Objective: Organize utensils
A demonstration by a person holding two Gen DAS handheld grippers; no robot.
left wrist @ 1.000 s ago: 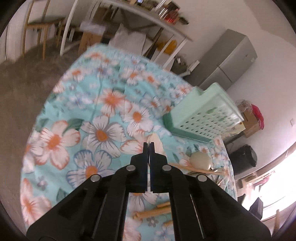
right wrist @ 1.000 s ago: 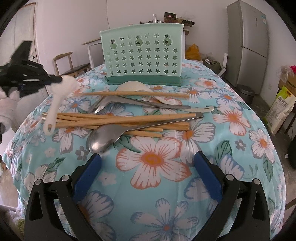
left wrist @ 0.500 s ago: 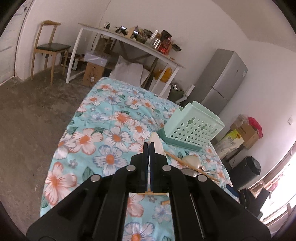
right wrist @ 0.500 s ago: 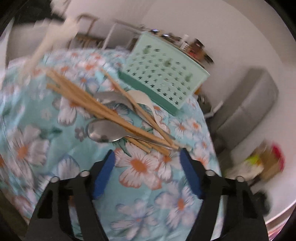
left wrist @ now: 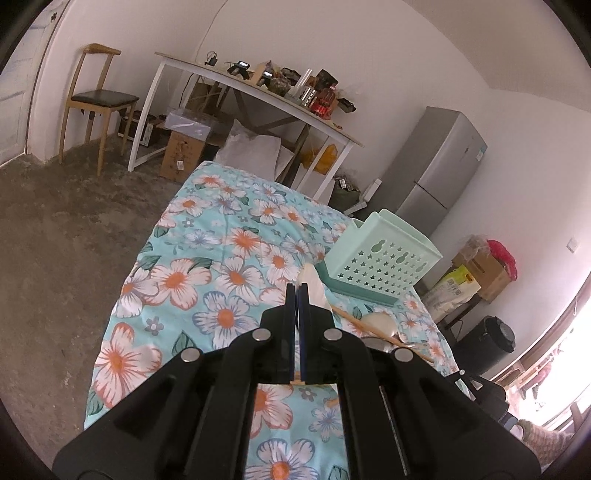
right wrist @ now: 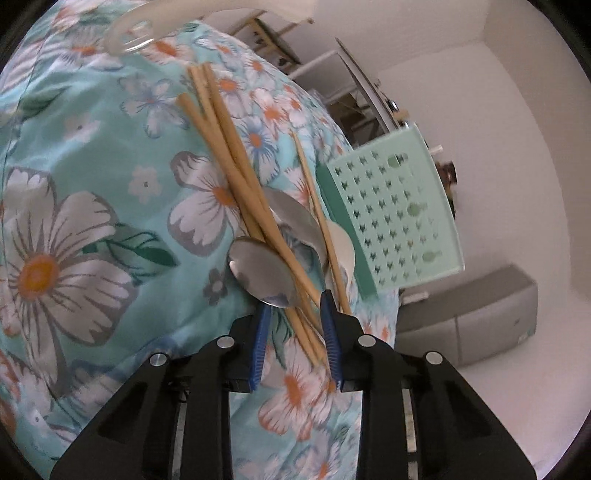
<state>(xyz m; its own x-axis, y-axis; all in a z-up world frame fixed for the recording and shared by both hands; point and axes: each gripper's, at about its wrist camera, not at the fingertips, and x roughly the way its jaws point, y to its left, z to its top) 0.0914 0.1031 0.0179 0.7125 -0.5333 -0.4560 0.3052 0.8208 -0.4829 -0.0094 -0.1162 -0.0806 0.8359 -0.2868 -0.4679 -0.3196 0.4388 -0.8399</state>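
My right gripper (right wrist: 295,306) rolled over, jaws just closing around chopsticks (right wrist: 236,173), not pinching. Left gripper (left wrist: 297,291) pinches white spoon (left wrist: 314,286). Floral cloth (left wrist: 221,266), concrete floor (left wrist: 55,258).

- Your left gripper (left wrist: 297,291) hides most of the white spoon (left wrist: 314,286) it is clamped on — only the pale tip shows past the jaws.
- In the right wrist view that white spoon's handle (right wrist: 147,22) is cut off by the top edge.
- Your right gripper (right wrist: 297,306) covers the near ends of the chopsticks (right wrist: 236,177) and the handle of the metal spoon (right wrist: 262,273); whether its pads press anything cannot be told.
- The green basket (right wrist: 399,218) is blurred, its inside unseen.
- Items on the white desk (left wrist: 258,88) are too small to name.
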